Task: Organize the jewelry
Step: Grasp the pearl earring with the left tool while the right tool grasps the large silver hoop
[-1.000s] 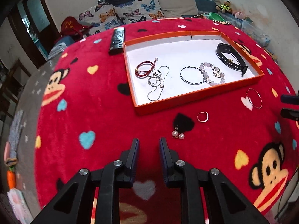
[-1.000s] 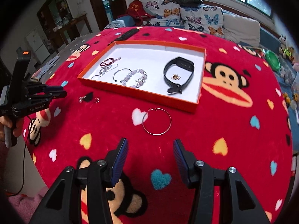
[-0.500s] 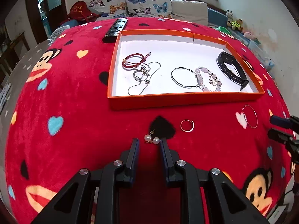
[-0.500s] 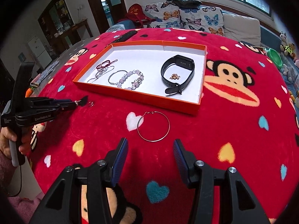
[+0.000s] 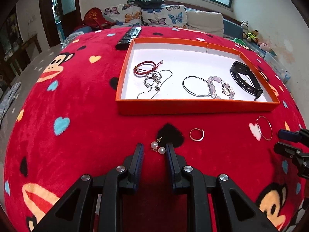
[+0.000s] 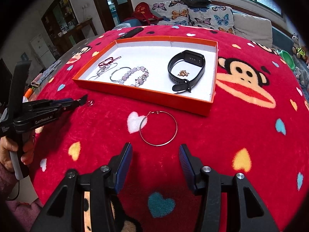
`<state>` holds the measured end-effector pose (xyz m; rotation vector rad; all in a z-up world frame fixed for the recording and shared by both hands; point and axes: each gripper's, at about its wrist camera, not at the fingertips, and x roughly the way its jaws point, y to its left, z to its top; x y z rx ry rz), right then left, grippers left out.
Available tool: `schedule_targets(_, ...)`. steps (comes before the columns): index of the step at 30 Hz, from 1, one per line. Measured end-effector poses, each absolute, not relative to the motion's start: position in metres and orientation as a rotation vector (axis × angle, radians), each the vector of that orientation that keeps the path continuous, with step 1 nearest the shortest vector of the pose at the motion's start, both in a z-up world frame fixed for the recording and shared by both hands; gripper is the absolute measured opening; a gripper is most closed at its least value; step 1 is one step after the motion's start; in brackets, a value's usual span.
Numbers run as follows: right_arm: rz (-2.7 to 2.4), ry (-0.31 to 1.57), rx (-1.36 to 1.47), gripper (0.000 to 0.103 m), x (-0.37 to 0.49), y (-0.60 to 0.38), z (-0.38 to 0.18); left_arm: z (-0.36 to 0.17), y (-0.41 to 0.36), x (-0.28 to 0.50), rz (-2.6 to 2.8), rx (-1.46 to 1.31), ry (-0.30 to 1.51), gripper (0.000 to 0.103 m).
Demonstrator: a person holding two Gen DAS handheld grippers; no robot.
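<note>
A: While the pearl earrings (image 5: 157, 147) lie on the red blanket (image 5: 81, 104) between the fingertips of the left gripper (image 5: 153, 148), note the jaws stand apart with the pair inside the gap. Nothing gripped yet.

B: Agreed. One pearl sits close to the right-hand finger (image 5: 170, 150), the other nearer the middle. Posts point up-left toward the black heart. I'd judge the step in hand is the pick of that pair.

A: How to do it well: keep the tips low into the pile so the pads meet the pearls at their widest part, not above it. Round beads will likely squirt out if pinched high.

B: Centre first. If the gap closes as it stands, the near finger may push one pearl before the other side touches. Close slowly; plush gives way and may snag the posts.

A: Destination is the orange tray (image 5: 195, 107), just beyond. It holds a red cord bracelet (image 5: 145, 68), a silver chain (image 5: 154, 83), a bangle (image 5: 195, 86), a bead bracelet (image 5: 219, 87) and a black watch band (image 5: 245, 80).

B: Loose on the blanket: a small ring (image 5: 196, 134) beside the pearls, and a large hoop earring (image 6: 158, 128).

A: Right gripper (image 6: 155, 155) hovers near that hoop, jaws wide apart, holding nothing.
</note>
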<state>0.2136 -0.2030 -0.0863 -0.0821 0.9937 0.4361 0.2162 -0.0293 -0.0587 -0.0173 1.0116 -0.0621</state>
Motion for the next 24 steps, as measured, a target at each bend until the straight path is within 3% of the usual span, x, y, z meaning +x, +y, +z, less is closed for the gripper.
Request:
schedule_targets(18, 0.444, 0.963, -0.119, 0.055, 0.216, -0.199, -0.092, -0.06, -0.025, 0.203, -0.059, 0.006, 0.955, 0.025)
schedule_targets(24, 0.444, 0.956, -0.129, 0.055, 0.222, -0.195, -0.092, -0.06, -0.026, 0.201, -0.069, 0.016, 0.943, 0.016)
